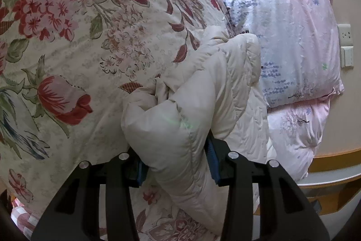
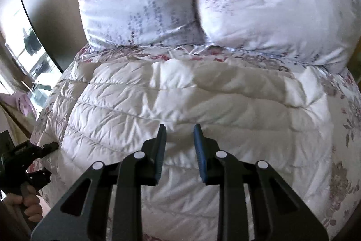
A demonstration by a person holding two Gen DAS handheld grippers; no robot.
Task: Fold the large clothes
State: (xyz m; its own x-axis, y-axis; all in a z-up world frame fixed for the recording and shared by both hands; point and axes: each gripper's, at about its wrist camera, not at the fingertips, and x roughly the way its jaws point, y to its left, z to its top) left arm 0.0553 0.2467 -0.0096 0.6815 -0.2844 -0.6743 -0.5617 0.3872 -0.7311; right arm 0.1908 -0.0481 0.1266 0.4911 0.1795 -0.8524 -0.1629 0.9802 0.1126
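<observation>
Two grippers in view, one per wrist camera. Left gripper (image 1: 177,162): fingers (image 1: 213,159) set fairly wide but clamped on a thick bunched fold of the white puffer jacket (image 1: 180,119), the blue pads pressing into the fabric from both sides at lower centre of the frame. The pinched wad bulges out above the fingers and runs up toward centre right as a quilted roll (a faint green glint sits on its surface). Right gripper (image 2: 179,130): fingers (image 2: 199,150) parted with a clear gap between the blue pads, nothing between them; the tips sit over the jacket's broad quilted panel, and contact with the fabric cannot be judged from this view. In the right wrist view the jacket fills the middle and lower frame, spread out with horizontal stitched channels and heavy wrinkling, its far edge folded over in a thicker band. It lies on a floral bedspread (image 1: 67,42), cream with red and pink blooms, which fills the left half of the left wrist view. Two pale pink pillows (image 2: 140,3) with a lilac tree print sit side by side along the top of the right wrist frame, just beyond the jacket. The left gripper also shows at the lower left edge of that frame, with a hand (image 2: 29,202) on its grip.
</observation>
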